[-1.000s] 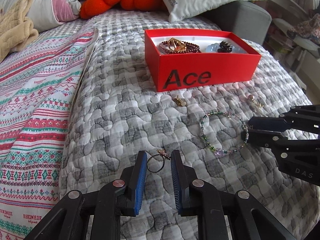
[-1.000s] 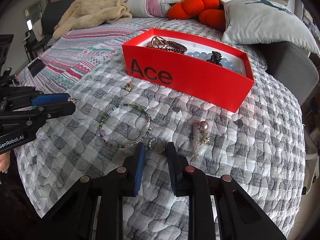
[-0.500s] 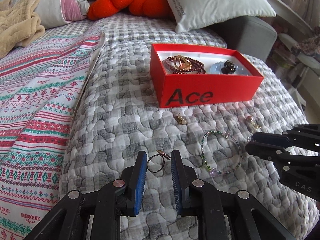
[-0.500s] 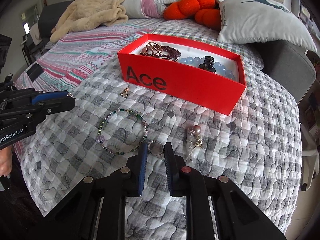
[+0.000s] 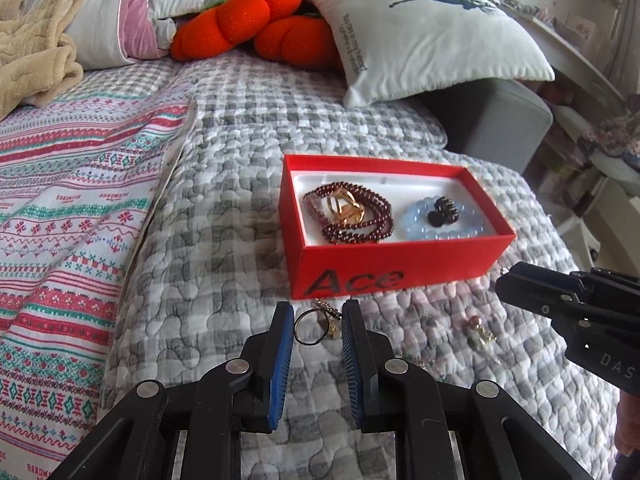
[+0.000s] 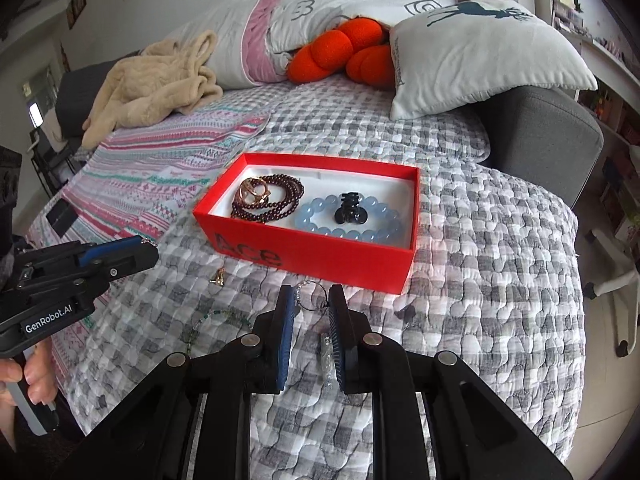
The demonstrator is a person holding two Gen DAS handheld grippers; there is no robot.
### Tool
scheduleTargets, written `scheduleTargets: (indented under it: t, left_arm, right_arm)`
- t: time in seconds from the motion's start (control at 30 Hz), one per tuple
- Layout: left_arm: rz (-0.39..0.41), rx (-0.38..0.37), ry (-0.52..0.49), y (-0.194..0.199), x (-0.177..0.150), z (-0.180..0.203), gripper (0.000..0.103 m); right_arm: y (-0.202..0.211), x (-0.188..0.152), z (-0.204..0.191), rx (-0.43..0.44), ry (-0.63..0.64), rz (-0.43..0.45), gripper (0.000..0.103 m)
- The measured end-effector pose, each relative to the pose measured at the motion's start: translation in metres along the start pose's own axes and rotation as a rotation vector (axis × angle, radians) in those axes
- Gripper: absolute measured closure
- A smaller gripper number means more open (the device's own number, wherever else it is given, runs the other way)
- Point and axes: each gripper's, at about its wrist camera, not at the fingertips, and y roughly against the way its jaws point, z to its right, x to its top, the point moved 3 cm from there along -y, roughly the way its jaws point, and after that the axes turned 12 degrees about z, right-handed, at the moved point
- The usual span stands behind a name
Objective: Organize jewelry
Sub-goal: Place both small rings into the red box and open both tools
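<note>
A red "Ace" box (image 5: 400, 272) (image 6: 320, 258) sits on the grey quilt. It holds a dark red bead bracelet (image 5: 352, 220), a gold piece, a pale blue bead bracelet (image 6: 348, 220) and a black hair clip (image 6: 351, 208). My left gripper (image 5: 318, 326) is shut on a thin ring (image 5: 310, 330) with a small charm, lifted in front of the box. My right gripper (image 6: 314, 300) is shut on a second ring (image 6: 312, 298) with sparkly stones, also lifted near the box front.
On the quilt lie a small gold earring (image 6: 218, 277), a green beaded bracelet (image 6: 208, 320), and a pearl earring (image 5: 478, 328). Pillows (image 5: 432, 36) and an orange cushion (image 5: 256, 20) are behind the box. A striped blanket (image 5: 60, 220) lies left.
Both grippers have lifted their rings off the quilt and moved forward toward the red box. The box now looks closer and more from above.
</note>
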Motion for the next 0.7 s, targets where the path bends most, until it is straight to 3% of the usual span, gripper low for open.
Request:
scheduleTargets:
  t: [0.37, 0.7]
  left_arm:
    - [0.034, -0.022, 0.003, -0.039, 0.025, 0.011, 0.084]
    - [0.002, -0.011, 0.013, -0.072, 0.027, 0.015, 0.084]
  right_arm:
    - [-0.026, 0.028, 0.021, -0.005, -0.083, 0.056, 0.084]
    - [-0.041, 0.032, 0.041, -0.01, -0.125, 0.049, 0.084]
